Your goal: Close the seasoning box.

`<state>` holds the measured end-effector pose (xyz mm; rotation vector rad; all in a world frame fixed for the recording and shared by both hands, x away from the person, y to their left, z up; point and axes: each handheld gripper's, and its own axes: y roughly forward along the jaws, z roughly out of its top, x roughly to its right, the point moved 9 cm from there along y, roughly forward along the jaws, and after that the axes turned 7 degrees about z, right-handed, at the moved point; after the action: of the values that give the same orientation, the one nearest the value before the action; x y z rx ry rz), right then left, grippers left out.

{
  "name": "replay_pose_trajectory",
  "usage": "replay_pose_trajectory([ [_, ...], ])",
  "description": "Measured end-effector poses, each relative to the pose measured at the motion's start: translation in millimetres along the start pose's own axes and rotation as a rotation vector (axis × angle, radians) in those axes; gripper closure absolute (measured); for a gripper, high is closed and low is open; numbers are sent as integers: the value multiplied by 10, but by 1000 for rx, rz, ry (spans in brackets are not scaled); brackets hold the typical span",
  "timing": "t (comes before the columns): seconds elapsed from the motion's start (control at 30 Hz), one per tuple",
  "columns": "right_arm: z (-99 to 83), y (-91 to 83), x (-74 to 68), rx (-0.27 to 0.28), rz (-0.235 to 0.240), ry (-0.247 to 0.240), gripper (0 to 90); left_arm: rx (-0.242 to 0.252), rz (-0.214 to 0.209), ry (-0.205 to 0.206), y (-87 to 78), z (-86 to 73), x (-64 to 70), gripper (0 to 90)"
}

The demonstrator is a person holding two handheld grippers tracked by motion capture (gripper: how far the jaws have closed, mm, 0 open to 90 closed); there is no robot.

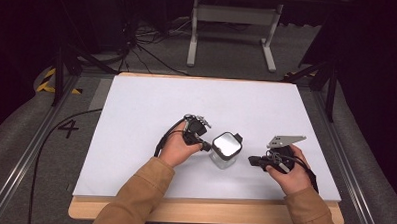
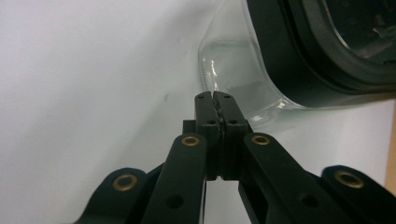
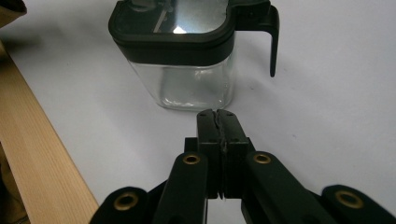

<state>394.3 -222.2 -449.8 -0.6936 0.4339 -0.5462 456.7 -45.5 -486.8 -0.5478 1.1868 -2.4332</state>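
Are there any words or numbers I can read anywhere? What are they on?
"4": a big black number on the grey floor, left of the table.
The jar and its black lid: no words or labels that I can see.
Nothing else here can be read.

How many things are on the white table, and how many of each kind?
Clear jar with a black lid: 1
Grippers, left gripper and right gripper: 2
Hands holding them, left hand and right hand: 2
Total: 5
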Motion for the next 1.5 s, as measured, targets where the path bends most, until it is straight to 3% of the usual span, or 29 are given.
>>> replay_pose_trajectory([
  [0.27, -6, -76, 49, 19, -7, 14, 900, -62, -40, 35, -11, -74, 158, 897],
  [0.3, -8, -94, 71, 24, -10, 15, 900, -85, -51, 55, 4, -99, 204, 897],
  [0.57, 0, -185, 152, 53, -22, 35, 900, -124, -81, 108, 22, -107, 355, 897],
  [0.83, -16, -213, 185, 58, -29, 53, 900, -131, -95, 151, 82, -84, 490, 896],
  [1.3, -17, -234, 210, 61, -32, 53, 900, -142, -108, 178, 122, -71, 592, 881],
  [1.4, -12, -235, 210, 62, -31, 54, 900, -132, -111, 169, 97, -73, 585, 868],
  [1.5, 5, -249, 217, 66, -33, 50, 900, -97, -87, 143, -43, -64, 513, 861],
])
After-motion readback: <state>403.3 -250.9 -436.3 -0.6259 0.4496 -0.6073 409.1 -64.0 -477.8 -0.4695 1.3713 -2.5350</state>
